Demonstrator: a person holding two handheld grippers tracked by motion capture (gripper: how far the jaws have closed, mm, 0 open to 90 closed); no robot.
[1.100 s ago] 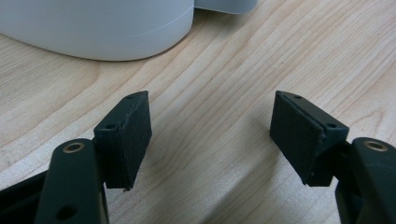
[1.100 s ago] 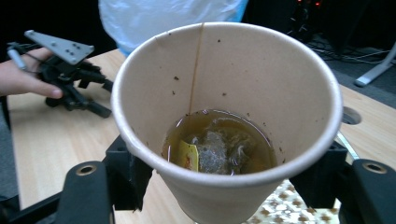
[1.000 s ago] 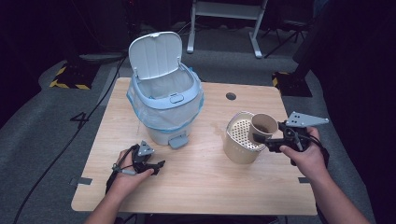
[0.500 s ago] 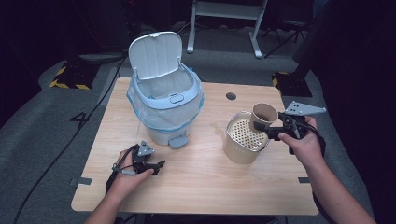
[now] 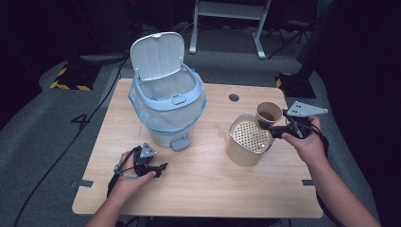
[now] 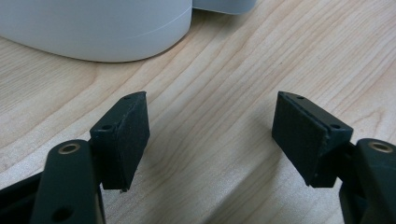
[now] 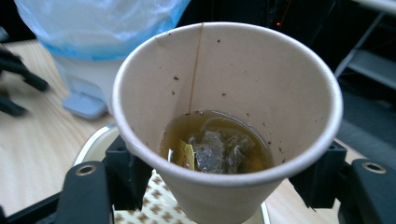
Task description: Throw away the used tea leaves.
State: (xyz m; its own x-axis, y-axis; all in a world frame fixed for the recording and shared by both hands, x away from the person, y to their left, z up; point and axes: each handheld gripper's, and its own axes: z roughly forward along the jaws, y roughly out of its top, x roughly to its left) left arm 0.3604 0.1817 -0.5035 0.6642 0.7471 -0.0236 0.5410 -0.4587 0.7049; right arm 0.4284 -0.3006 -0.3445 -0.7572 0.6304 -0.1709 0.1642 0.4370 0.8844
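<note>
Bright overhead light on the table (image 5: 203, 189), dark surroundings, soft shadows, close-ups sharp.

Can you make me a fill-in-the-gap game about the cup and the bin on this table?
1. The right gripper holds a paper ____ with a tea bag in it.
2. The lid of the trash bin is ____.
3. The jaws of the left gripper are ____, with nothing between them.
4. The cup hangs over a beige ____ with a holed top.

Missing words: cup; open; open; container
</note>
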